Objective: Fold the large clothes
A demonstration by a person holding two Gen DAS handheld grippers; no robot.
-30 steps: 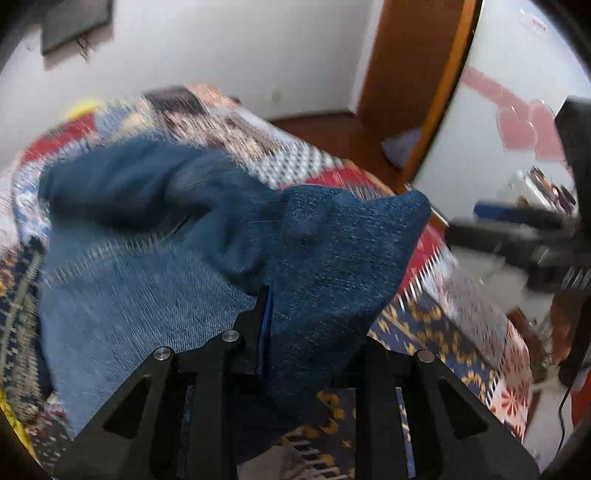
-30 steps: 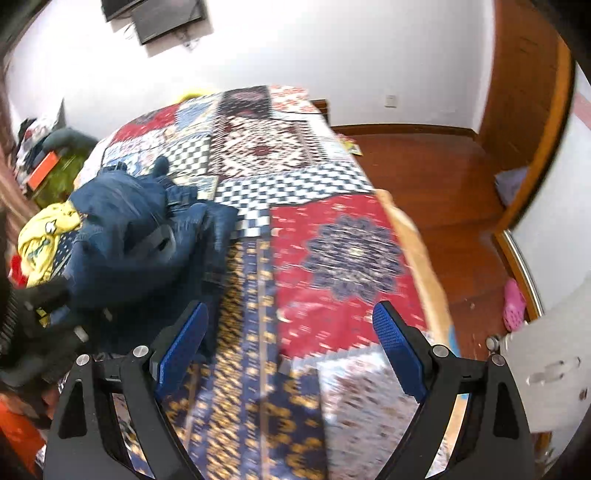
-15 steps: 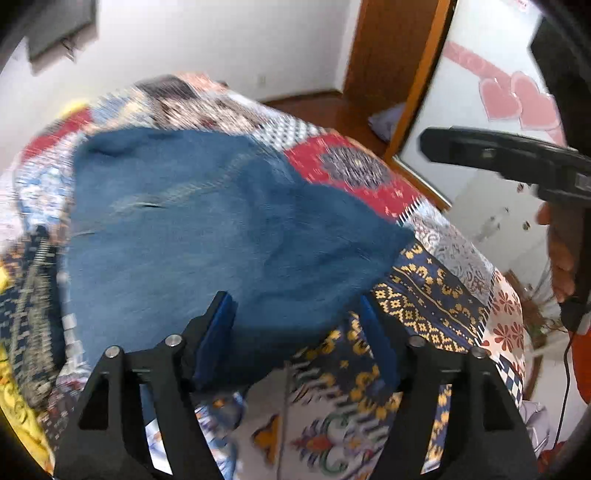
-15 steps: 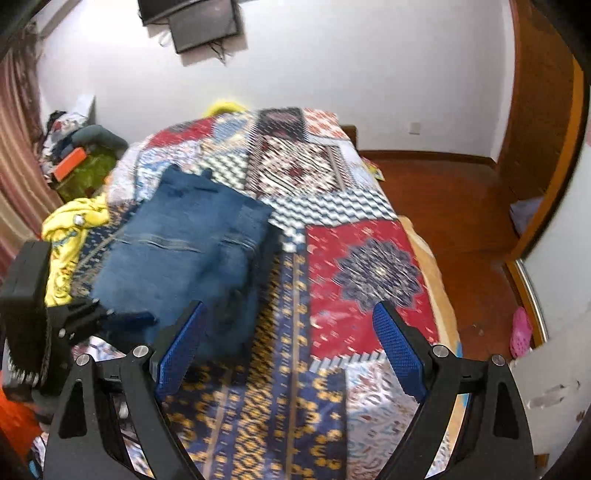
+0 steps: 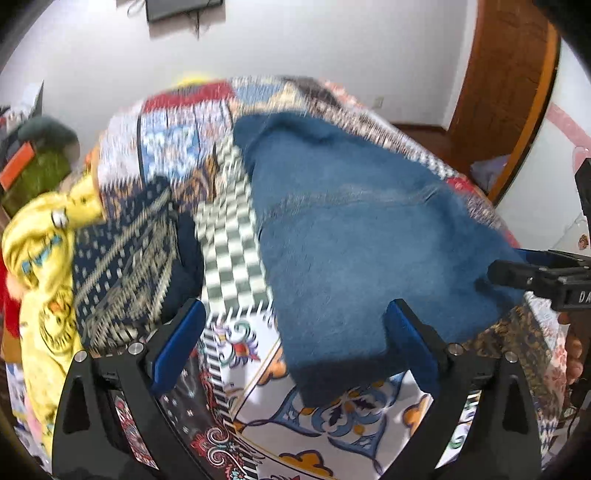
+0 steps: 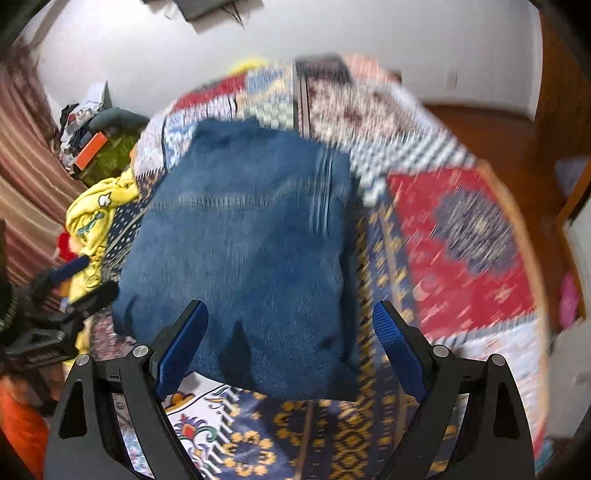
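One folded denim garment, bed-top

Jeans (image 6: 243,236): lie folded compact on patchwork bed (image 6: 461,236). Left tool (image 5: 295,336) and right tool (image 6: 288,343): both spread wide, empty. Fold apparently finished; next probably calls for squaring edges or setting aside.

Motion blur and cut-off edges in both wrist views

The patchwork bedspread (image 6: 461,229) smears into streaks, its far patterns unreadable, and the folded jeans (image 5: 362,251) hide the quilt beneath them. The right gripper (image 5: 532,273) enters the left view only partly, cut by the frame edge. A dark wall-mounted object (image 6: 218,9) is clipped at the top. The clutter (image 6: 85,125) at far left is too small to identify.
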